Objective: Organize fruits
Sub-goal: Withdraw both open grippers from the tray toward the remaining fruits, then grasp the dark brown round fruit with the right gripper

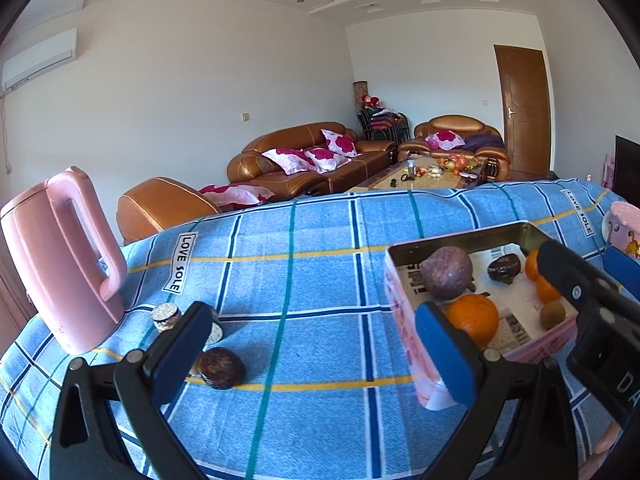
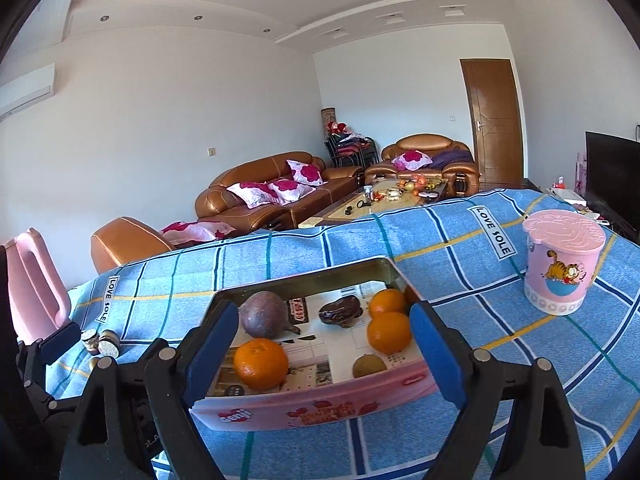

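We lose part of the pink kettle (image 2: 34, 284) past the right wrist view's left edge. In the left wrist view, the right tongs (image 1: 592, 280) cover some oranges (image 1: 532, 266) in the box (image 1: 404, 320), and the pink cup (image 1: 624, 228) is cut off.

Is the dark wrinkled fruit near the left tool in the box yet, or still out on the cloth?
Out. The dark wrinkled fruit lies on the blue checked cloth, well apart from the pink box.
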The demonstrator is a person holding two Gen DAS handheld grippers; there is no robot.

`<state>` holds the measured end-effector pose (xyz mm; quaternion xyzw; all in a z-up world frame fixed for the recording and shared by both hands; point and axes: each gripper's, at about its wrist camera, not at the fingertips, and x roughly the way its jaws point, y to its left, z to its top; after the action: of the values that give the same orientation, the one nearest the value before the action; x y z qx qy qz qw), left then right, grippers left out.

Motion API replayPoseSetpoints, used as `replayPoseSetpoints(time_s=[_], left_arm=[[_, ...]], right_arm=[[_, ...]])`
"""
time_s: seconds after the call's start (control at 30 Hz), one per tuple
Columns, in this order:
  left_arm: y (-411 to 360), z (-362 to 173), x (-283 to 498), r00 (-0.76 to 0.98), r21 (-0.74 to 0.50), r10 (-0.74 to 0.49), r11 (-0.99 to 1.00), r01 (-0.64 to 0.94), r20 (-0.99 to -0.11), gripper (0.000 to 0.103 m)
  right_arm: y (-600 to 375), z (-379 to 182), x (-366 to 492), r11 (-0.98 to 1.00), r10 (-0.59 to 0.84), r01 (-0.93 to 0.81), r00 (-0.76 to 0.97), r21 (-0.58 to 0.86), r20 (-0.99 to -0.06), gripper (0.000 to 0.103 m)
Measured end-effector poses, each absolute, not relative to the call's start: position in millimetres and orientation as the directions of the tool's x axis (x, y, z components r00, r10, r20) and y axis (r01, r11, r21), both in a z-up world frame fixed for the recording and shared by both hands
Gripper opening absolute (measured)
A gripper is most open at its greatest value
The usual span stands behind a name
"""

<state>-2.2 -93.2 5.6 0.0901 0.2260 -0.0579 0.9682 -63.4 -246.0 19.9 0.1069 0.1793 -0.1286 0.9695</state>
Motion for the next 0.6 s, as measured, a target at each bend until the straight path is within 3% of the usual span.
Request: replayPoseSetpoints(time_s=[0.6], left_arm=[[-6.0, 2.6, 27.6, 0.882, 0.118, 0.04, 0.993, 0.018, -0.47, 0.103]], right_arm=[[-167.4, 14.8, -28.5, 0.978, -0.077, 0.149, 0.908, 0.147, -0.413, 0.089]])
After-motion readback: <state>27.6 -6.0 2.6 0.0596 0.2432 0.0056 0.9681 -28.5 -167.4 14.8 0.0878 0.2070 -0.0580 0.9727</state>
